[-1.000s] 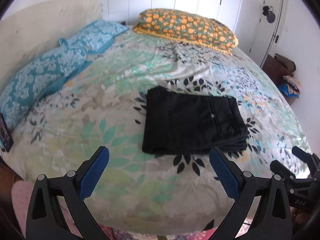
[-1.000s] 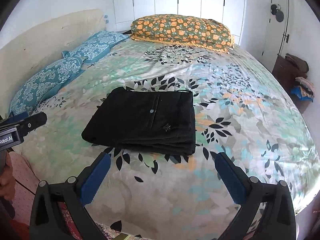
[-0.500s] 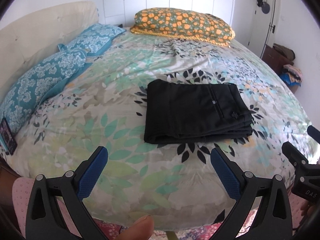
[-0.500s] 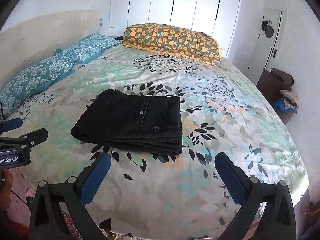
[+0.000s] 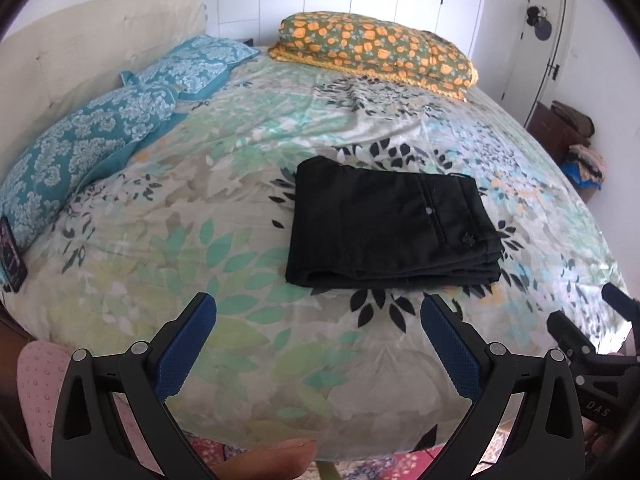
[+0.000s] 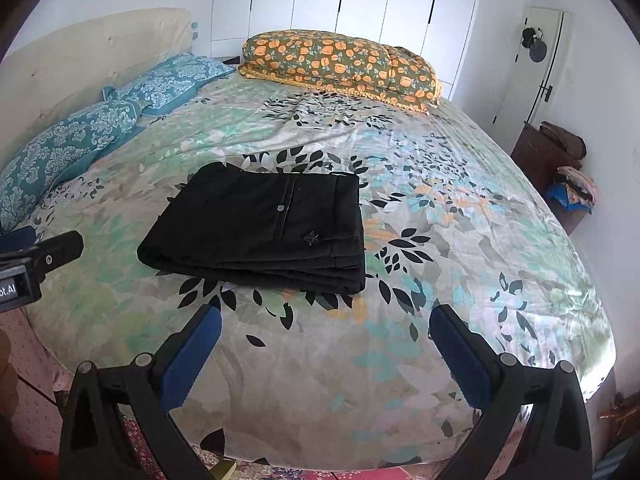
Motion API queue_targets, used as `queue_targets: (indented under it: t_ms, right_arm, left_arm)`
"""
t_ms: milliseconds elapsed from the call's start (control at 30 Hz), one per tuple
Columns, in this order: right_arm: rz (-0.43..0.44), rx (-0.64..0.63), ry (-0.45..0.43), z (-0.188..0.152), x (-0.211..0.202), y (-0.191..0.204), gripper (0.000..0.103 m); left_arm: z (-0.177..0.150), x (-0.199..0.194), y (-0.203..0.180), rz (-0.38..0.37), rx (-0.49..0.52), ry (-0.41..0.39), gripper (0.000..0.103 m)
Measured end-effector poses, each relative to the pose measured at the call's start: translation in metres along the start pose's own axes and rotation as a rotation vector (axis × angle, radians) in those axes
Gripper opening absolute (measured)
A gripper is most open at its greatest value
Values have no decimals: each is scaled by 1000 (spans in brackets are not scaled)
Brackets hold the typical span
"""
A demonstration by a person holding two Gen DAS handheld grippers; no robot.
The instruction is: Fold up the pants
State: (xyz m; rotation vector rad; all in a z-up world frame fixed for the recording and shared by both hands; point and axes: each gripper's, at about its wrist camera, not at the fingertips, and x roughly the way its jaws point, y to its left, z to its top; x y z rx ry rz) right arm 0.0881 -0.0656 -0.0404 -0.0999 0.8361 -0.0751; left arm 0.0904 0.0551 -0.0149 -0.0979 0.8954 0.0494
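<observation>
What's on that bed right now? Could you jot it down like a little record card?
Garment: black pants, folded into a flat stack
Resting on: leaf-print bedspread
Pillows: two teal patterned pillows by the headboard
Far edge: orange floral quilt, folded
Left gripper: open, empty, clear of the pants
Right gripper: open, empty, clear of the pants

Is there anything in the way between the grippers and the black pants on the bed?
Nothing visible. Only bare flowery bedspread lies between the open left gripper, the open right gripper and the folded pants.
</observation>
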Motion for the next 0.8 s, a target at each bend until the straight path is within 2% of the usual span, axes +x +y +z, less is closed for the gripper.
queue_targets:
  t_ms: [100, 500, 800]
  right_arm:
    - [-10, -1, 8, -1, 3, 0, 103]
    - [-18, 3, 32, -4, 8, -4, 103]
    - [-21, 5, 34, -5, 10, -7, 103]
  left_arm:
    - [-1, 2, 1, 12, 2, 12, 102]
    - [-4, 4, -16, -17, 65, 38, 102]
    - [-6, 5, -17, -26, 57, 49, 102]
